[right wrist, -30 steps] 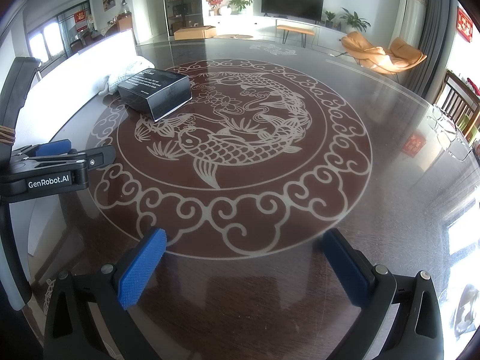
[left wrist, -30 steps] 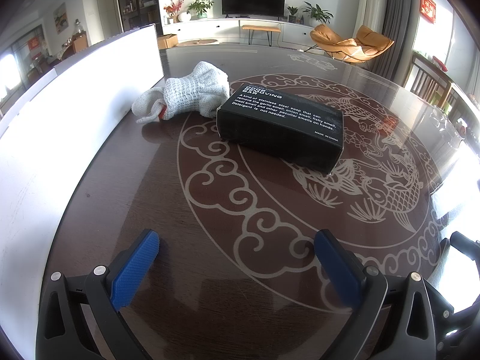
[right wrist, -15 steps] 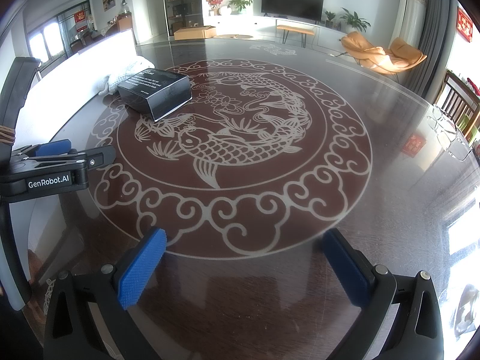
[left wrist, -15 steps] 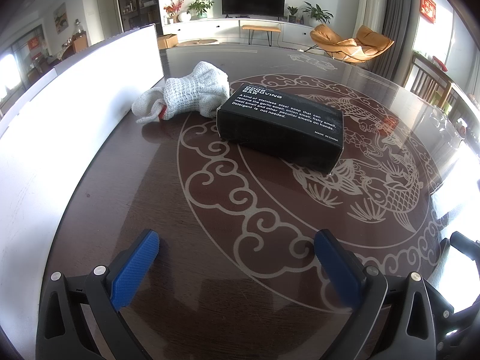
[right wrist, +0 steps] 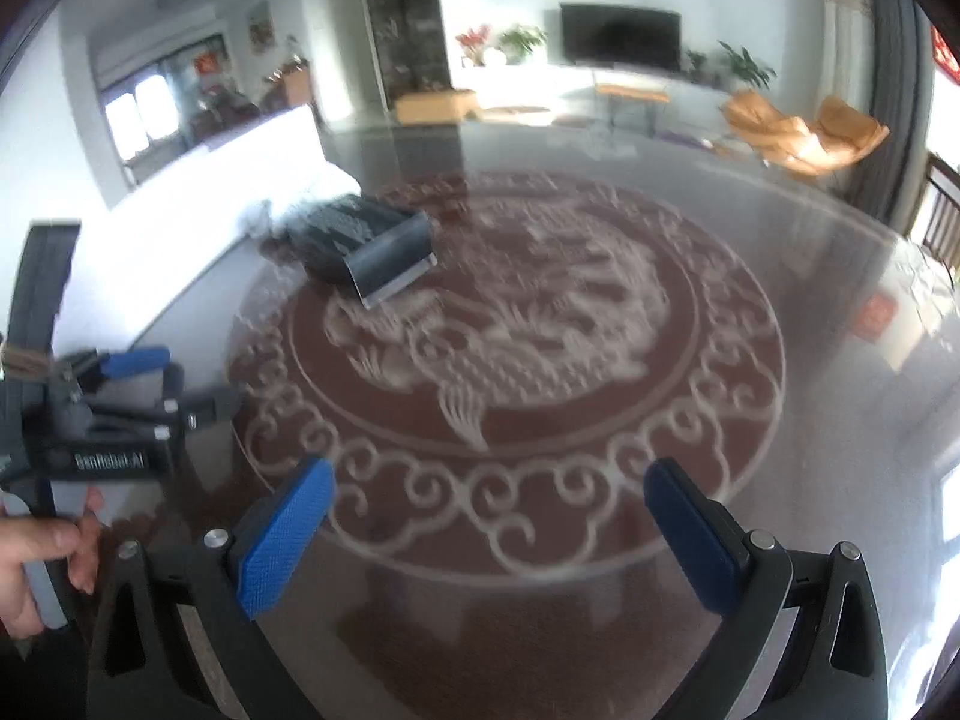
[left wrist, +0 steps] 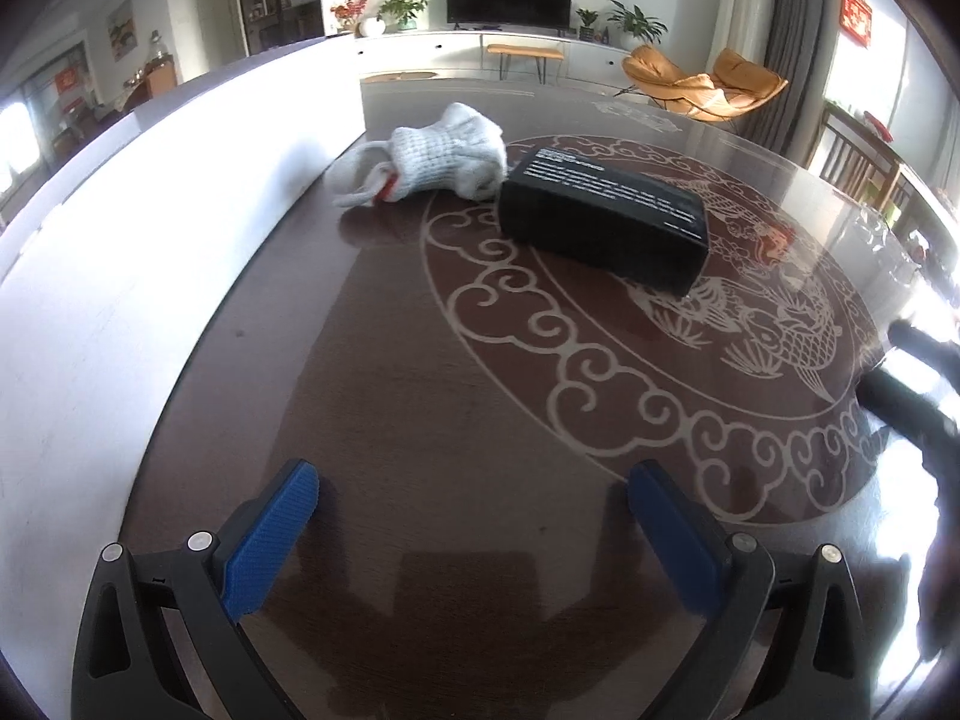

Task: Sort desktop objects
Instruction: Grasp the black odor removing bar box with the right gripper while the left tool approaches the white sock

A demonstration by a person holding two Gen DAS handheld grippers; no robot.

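Dark glossy table [left wrist: 420, 420] with a pale carp-and-cloud inlay fills both views. Black box [left wrist: 603, 222], white print on its top face, lies flat on the inlay, well ahead of the left gripper [left wrist: 474, 516]. Touching or just beside its far-left corner: a white knitted pouch [left wrist: 444, 156], slumped on its side, drawstring end with a red bit pointing toward the white panel [left wrist: 120, 276] that stands along the table's left edge. Left gripper: blue pads [left wrist: 270, 534] wide apart, nothing between them, low over bare tabletop near the panel. Right gripper [right wrist: 489, 531]: fingers also spread wide, empty, over the near rim of the inlay ring. Right wrist view is motion-blurred; box [right wrist: 366, 243] reads as a dark smear with a grey end face, pouch only as a white blob behind it, can't make out detail. In that same view the left gripper [right wrist: 144, 372] shows side-on at far left, lettered body, blue pad forward, a person's hand [right wrist: 36, 558] gripping its handle. Dark blurred shape at the right edge of the left wrist view, probably part of the right gripper's body, can't tell for sure. Both task items sit together on the far-left part of the table, neither touched by a gripper.
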